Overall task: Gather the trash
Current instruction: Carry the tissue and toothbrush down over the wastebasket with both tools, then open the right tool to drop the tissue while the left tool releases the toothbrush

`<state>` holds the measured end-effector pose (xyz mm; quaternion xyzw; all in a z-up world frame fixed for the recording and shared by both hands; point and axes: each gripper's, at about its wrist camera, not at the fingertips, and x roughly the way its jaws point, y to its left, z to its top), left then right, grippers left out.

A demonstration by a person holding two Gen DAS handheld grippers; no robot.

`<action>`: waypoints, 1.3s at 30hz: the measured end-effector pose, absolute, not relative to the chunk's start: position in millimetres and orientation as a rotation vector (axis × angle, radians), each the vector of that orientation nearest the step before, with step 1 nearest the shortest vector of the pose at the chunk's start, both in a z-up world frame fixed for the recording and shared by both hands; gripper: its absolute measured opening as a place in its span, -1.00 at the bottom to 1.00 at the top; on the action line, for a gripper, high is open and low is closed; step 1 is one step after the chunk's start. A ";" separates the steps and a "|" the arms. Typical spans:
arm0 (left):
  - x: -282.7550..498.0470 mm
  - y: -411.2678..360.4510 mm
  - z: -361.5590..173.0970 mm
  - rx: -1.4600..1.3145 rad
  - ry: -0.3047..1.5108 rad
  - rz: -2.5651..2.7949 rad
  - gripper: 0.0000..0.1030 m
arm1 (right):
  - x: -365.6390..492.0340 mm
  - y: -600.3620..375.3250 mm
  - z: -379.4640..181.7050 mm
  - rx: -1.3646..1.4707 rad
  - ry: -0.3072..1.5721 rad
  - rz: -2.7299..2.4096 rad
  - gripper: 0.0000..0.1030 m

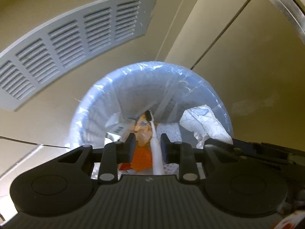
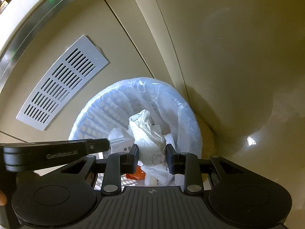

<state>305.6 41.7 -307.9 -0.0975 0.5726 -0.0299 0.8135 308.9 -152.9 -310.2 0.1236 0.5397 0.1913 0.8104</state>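
left gripper (image 1: 146, 143): sits at lower centre of its frame, directly above the open bin (image 1: 95, 103). jaws stand apart. a white toothbrush (image 1: 155, 143) with dark bristles lies in the gap, its handle close against the right-hand finger and clear of the left-hand one; whether it is pinched cannot be told. the brush head points up the frame into the bin.

right gripper (image 2: 152, 153): lower centre of its frame, also over the bin (image 2: 91, 118). jaws apart, nothing clamped. a crumpled white plastic bag (image 2: 146, 131) rises between the fingers without visible contact. the left gripper's black body enters this frame from the left edge, its tip just beside the right gripper's left-hand finger.

bin: light blue lattice basket lined with a clear plastic liner (image 2: 144, 85) folded over the rim, centre of both frames, standing against a beige cabinet (image 2: 238, 47). contents: crumpled white bag (image 1: 204, 124), orange wrapper (image 1: 142, 156), a white carton with printed text (image 2: 122, 145), a barcode label (image 1: 119, 129), white paper.

surroundings: grey slotted vent panel (image 1: 72, 45) on the cabinet face, upper left of the left wrist frame, middle left (image 2: 63, 84) of the right wrist frame. a metal trim strip (image 2: 28, 30) curves across the upper left of the right wrist frame.
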 end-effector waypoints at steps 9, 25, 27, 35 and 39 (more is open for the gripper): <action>297.1 51.3 -292.6 -0.174 1.184 -0.044 -0.50 | 310.5 -142.3 -315.2 0.263 1.101 0.402 -0.03; 274.2 53.0 -283.3 -0.160 1.177 -0.020 -0.43 | 298.9 -137.8 -308.1 0.233 1.101 0.430 0.27; 270.7 52.2 -280.0 -0.162 1.173 -0.017 -0.43 | 296.0 -138.4 -305.0 0.232 1.102 0.430 0.27; 247.4 53.2 -254.1 -0.177 1.148 0.015 -0.41 | 280.4 -140.2 -280.1 0.223 1.081 0.459 0.30; 232.3 54.7 -235.8 -0.188 1.127 0.036 -0.37 | 271.6 -141.2 -261.9 0.223 1.063 0.482 0.33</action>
